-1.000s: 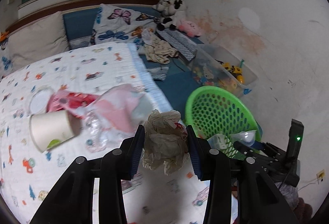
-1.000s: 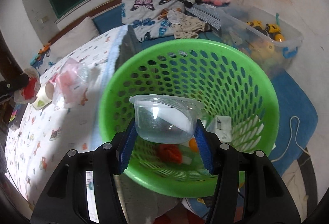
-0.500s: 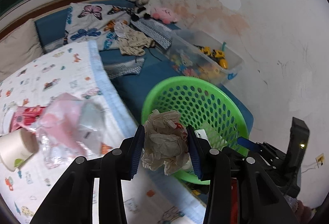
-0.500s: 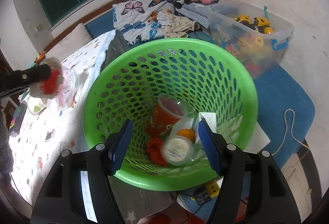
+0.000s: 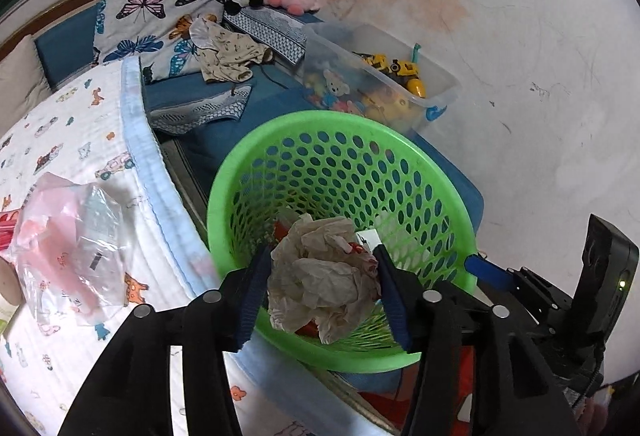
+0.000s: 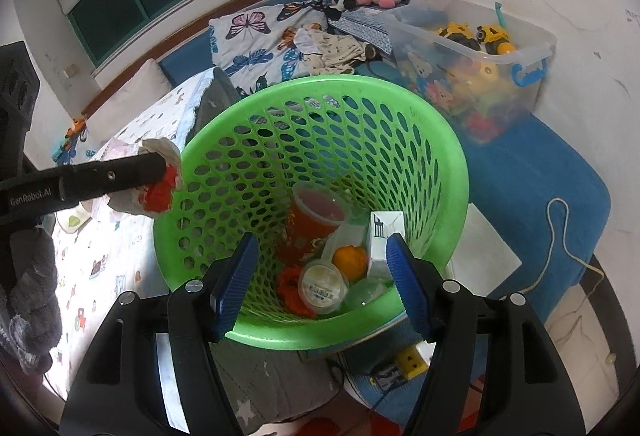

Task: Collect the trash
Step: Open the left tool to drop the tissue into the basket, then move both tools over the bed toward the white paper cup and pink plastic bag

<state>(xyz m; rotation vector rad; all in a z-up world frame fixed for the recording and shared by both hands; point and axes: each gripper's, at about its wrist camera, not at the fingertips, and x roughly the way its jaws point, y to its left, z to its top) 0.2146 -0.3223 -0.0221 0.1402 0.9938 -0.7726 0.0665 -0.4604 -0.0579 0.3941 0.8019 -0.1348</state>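
Observation:
My left gripper [image 5: 320, 292] is shut on a crumpled paper wad [image 5: 320, 276] with red bits, held over the near rim of the green basket [image 5: 400, 155]. From the right wrist view the wad [image 6: 160, 183] sits at the basket's left rim [image 6: 256, 99]. My right gripper [image 6: 320, 288] is open and empty above the basket. Inside lie a red cup [image 6: 312, 224], a clear lidded tub [image 6: 322, 286], an orange [image 6: 350, 260] and a white carton [image 6: 380, 232].
A pink plastic bag [image 5: 68, 248] lies on the patterned bed sheet [image 5: 60, 139] to the left. A clear toy bin [image 6: 472, 63] stands behind the basket by the wall. Pillows, clothes and plush toys lie on the blue mat [image 5: 224, 103].
My right gripper opened and dropped the clear tub into the basket. My left gripper carried the paper wad from over the bed to the basket's rim.

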